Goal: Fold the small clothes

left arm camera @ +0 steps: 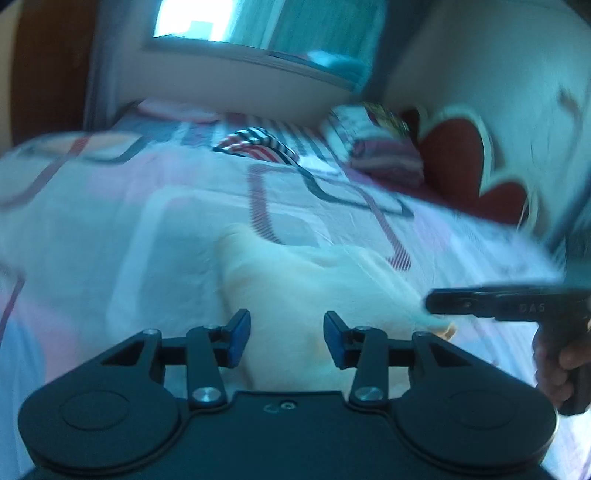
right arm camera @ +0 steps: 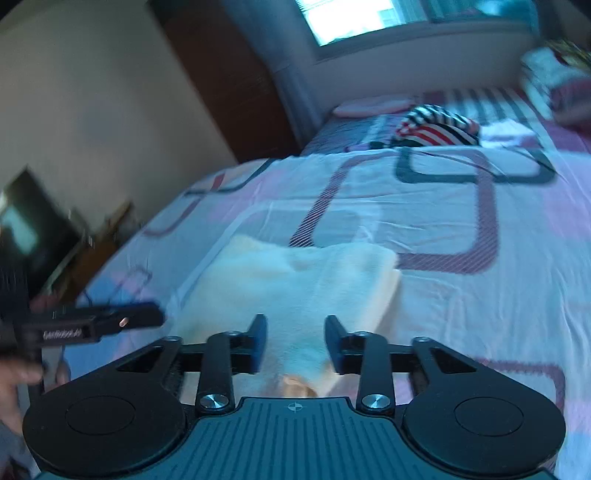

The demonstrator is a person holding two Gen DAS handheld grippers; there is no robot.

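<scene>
A pale cream garment (left arm camera: 295, 295) lies folded on the patterned bed sheet (left arm camera: 147, 206); it also shows in the right wrist view (right arm camera: 295, 280). My left gripper (left arm camera: 287, 339) is open and empty, just above the garment's near edge. My right gripper (right arm camera: 295, 345) is open and empty over the garment's near end. The right gripper shows from the side in the left wrist view (left arm camera: 498, 303), at the garment's right. The left gripper shows in the right wrist view (right arm camera: 99, 325), at the garment's left. Both views are blurred.
A red, white and black striped garment (right arm camera: 436, 127) lies far up the bed (right arm camera: 443, 221). Pillows (left arm camera: 384, 147) and a red heart cushion (left arm camera: 458, 158) sit at the headboard. A window (right arm camera: 362, 18), a dark wardrobe (right arm camera: 229, 85) and a screen (right arm camera: 33, 229) stand around the bed.
</scene>
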